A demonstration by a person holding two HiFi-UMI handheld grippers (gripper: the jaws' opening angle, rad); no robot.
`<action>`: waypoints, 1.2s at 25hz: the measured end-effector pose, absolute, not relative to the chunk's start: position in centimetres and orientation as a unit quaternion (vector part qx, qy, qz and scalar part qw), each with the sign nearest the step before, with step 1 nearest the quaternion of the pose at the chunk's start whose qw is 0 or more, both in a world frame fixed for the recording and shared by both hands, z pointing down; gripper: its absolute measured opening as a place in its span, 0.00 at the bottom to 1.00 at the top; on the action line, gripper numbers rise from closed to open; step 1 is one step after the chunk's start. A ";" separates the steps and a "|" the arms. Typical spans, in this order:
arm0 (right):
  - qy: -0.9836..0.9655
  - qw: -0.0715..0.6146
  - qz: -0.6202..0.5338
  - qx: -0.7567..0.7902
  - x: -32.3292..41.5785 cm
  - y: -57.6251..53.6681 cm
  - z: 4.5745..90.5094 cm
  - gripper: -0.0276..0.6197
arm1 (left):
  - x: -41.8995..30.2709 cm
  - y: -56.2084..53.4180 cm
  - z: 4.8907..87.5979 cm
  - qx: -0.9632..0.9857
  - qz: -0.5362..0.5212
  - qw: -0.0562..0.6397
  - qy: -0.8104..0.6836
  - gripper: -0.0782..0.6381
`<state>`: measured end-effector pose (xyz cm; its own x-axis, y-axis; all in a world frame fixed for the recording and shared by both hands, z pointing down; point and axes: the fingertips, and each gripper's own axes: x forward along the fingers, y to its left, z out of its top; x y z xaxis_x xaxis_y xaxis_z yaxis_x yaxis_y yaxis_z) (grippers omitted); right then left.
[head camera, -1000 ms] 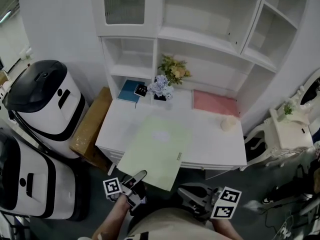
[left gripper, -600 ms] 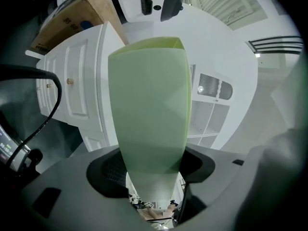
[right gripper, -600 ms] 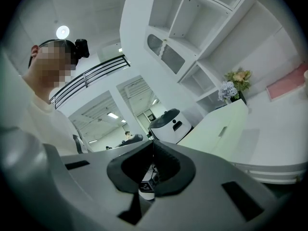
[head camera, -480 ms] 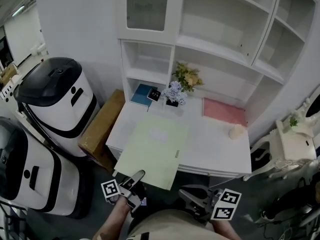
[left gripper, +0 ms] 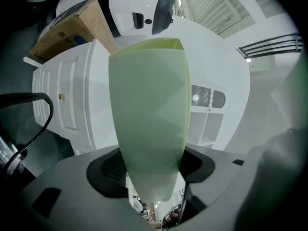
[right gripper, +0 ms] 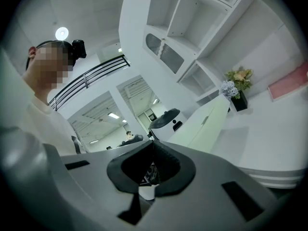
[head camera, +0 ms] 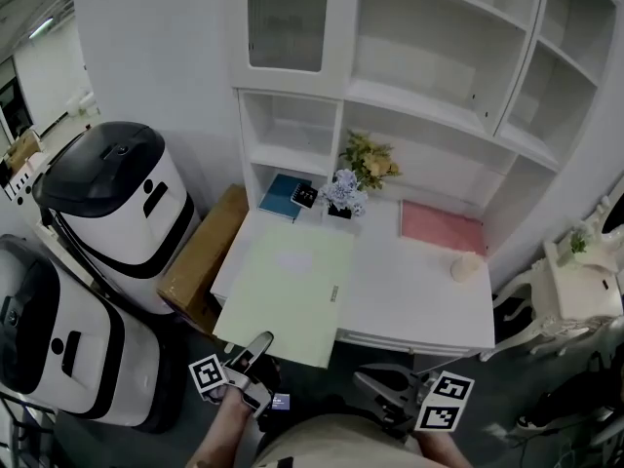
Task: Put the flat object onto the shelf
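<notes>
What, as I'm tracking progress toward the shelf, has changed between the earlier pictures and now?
The left tool kept its grip on the green folder and carried it forward over the desk, so its far edge is now closer to the blue book and the flowers. Nothing was taken hold of or let go. The right tool stayed low, shut and empty. The pink folder, flowers and blue book kept their places.

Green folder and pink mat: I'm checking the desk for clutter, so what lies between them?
Nothing. In the head view the white desk top between the green folder and the pink mat is bare.
</notes>
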<state>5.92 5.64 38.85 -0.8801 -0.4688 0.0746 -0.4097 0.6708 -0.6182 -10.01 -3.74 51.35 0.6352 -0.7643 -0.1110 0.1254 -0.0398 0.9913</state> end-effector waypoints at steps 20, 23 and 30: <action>0.926 0.056 -0.348 -0.137 9.5 0.6 38.6 0.08 | -9.0 -6.3 47.7 0.614 -0.375 0.612 -0.330 0.52; 0.922 0.062 -0.363 -0.123 10.3 0.5 39.1 0.08 | -8.6 -6.6 46.9 0.614 -0.373 0.604 -0.345 0.52; 0.913 0.077 -0.384 -0.111 11.8 0.3 39.8 0.08 | -9.6 -8.7 44.2 0.623 -0.377 0.576 -0.371 0.52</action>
<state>11.77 0.32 39.84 -0.9637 -0.2612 -0.0556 -0.1429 0.6800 -0.7191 -9.61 -8.67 44.19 0.4402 -0.8969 -0.0422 -0.0281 -0.0607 0.9978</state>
